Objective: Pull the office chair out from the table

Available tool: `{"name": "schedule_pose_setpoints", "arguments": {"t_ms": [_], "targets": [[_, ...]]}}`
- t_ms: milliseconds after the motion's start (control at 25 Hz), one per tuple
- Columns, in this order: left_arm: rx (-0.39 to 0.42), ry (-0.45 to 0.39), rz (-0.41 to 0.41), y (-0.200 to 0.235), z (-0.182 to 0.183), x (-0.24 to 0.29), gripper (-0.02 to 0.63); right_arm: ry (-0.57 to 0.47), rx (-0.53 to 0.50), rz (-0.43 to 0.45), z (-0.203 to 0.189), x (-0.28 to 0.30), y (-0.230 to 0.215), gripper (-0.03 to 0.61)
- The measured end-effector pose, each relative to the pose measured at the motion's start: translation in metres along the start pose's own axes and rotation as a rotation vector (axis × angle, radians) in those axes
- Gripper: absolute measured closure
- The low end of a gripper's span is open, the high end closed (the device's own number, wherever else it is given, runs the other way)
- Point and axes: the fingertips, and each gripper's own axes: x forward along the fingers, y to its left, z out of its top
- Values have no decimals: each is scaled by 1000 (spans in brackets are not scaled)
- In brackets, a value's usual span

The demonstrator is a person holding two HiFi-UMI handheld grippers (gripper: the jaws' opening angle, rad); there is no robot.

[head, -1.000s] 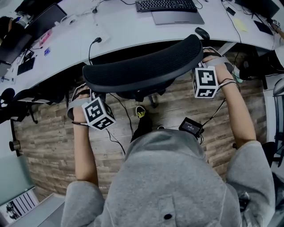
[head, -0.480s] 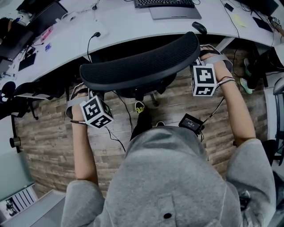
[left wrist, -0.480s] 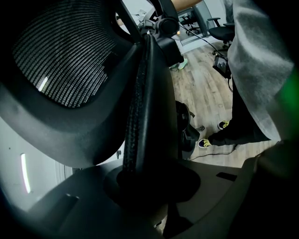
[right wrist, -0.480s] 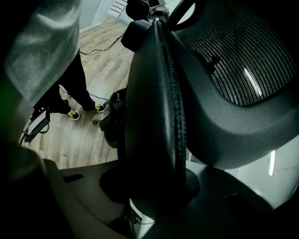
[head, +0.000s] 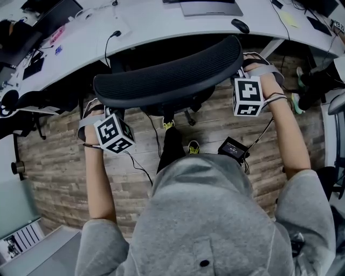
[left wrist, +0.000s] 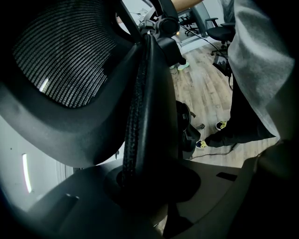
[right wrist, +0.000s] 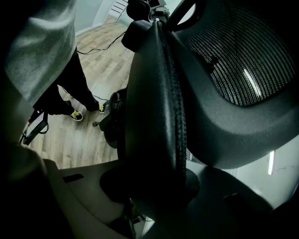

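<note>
The black mesh backrest [head: 167, 75] of the office chair lies across the head view, just in front of the curved white table [head: 161, 32]. My left gripper [head: 103, 108] is shut on the backrest's left edge, its marker cube below that end. My right gripper [head: 241, 75] is shut on the right edge, next to its cube. In the left gripper view the backrest rim [left wrist: 142, 107] runs upright and is clamped between the jaws of the left gripper [left wrist: 145, 184]. The right gripper view shows the rim [right wrist: 159, 102] pinched the same way in the right gripper [right wrist: 154, 186]. The backrest hides the seat.
A mouse [head: 240, 25], a laptop [head: 207, 6] and cables lie on the table. The person in a grey top stands right behind the chair on the wooden floor [head: 59, 167], shoes [head: 192, 146] near the chair base. A small black box [head: 233, 149] hangs by the waist.
The chair back and both grippers have come away from the table towards the person; the table edge, the keyboard and the mouse have slid up the head view. Both grips are unchanged.
</note>
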Motion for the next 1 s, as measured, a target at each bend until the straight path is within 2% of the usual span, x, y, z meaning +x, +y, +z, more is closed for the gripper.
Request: {"name": "schedule_pose_setpoints", "arguments": {"t_ms": [360,1000], "targets": [[4,-7,11,-21,-1,-19,529,14,14,-3,4,-24,23,476],[36,-57,1,-26,-7,-24,525,63,49,20,16,-42,43,477]]}}
